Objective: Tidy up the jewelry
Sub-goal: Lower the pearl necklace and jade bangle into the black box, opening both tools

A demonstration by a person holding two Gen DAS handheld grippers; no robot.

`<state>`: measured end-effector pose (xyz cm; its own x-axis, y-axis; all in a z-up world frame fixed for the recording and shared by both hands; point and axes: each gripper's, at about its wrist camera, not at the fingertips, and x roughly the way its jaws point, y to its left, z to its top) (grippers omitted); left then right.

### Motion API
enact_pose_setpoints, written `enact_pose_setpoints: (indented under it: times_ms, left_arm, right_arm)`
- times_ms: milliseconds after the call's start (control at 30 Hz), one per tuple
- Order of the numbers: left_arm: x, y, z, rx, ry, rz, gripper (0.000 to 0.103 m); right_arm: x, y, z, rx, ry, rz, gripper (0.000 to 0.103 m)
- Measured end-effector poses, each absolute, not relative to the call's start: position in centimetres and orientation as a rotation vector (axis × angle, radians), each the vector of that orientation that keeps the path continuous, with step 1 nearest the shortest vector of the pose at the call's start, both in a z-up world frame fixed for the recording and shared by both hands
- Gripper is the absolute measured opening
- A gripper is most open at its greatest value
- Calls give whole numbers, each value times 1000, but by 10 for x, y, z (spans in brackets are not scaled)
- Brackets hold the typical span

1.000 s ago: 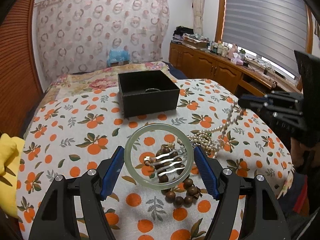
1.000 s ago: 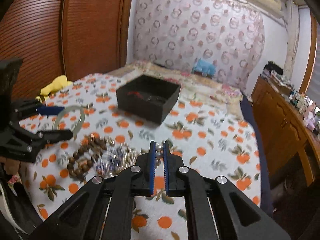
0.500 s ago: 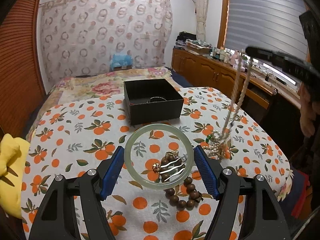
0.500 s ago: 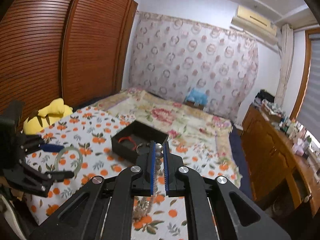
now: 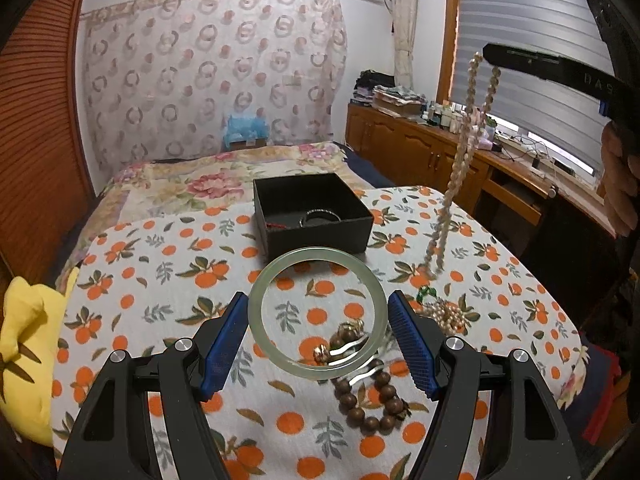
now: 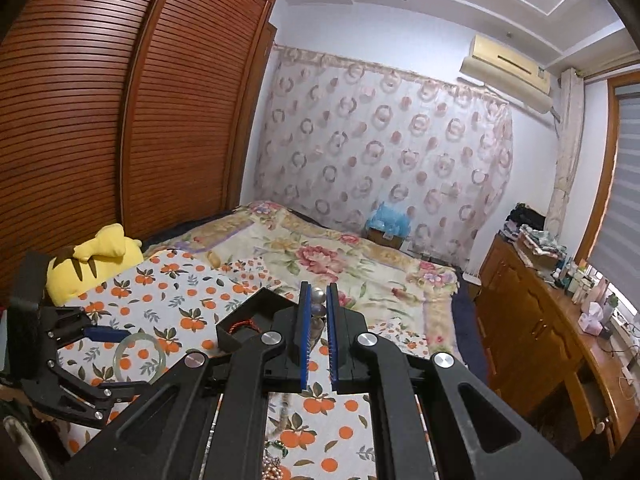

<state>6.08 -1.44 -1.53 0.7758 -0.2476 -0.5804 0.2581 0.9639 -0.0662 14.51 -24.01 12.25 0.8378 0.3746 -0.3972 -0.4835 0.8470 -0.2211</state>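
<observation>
Jewelry sorting, both hand-held grippers loaded.
My left hand-held gripper [image 5: 318, 326] clamps the bangle [image 5: 317, 312]; my right hand-held gripper [image 6: 317, 330] pinches the pearls [image 5: 460, 160], box [image 5: 312, 212] at 12 o'clock.

Left tongs [image 5: 318, 336] low, jaws spread wide and gripping, right tongs [image 6: 317, 330] raised high, jaws pinched shut

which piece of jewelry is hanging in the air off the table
The pearl necklace, pinched in the right gripper; its strand dangles above the cloth. The wooden bead bracelet lies flat.
</observation>
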Motion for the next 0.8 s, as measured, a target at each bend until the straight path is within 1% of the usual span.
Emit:
enact_pose_setpoints:
  times_ms: [200,600,700,800]
  left_arm:
    - [88,-13,-9,29,622,-275,68]
    - [157,-13,-6,51,647,-253,68]
    - [171,-13,-5,58,654,-249,68]
    - [184,-13,-5,66,664,-248,68]
  right_arm:
    - [163,-230,123,-322,347,478,8]
    - [225,-209,152,-302,292,511,8]
    - [239,-208,144,-285,315,539,8]
    - [257,-206,119,-259,379,575,8]
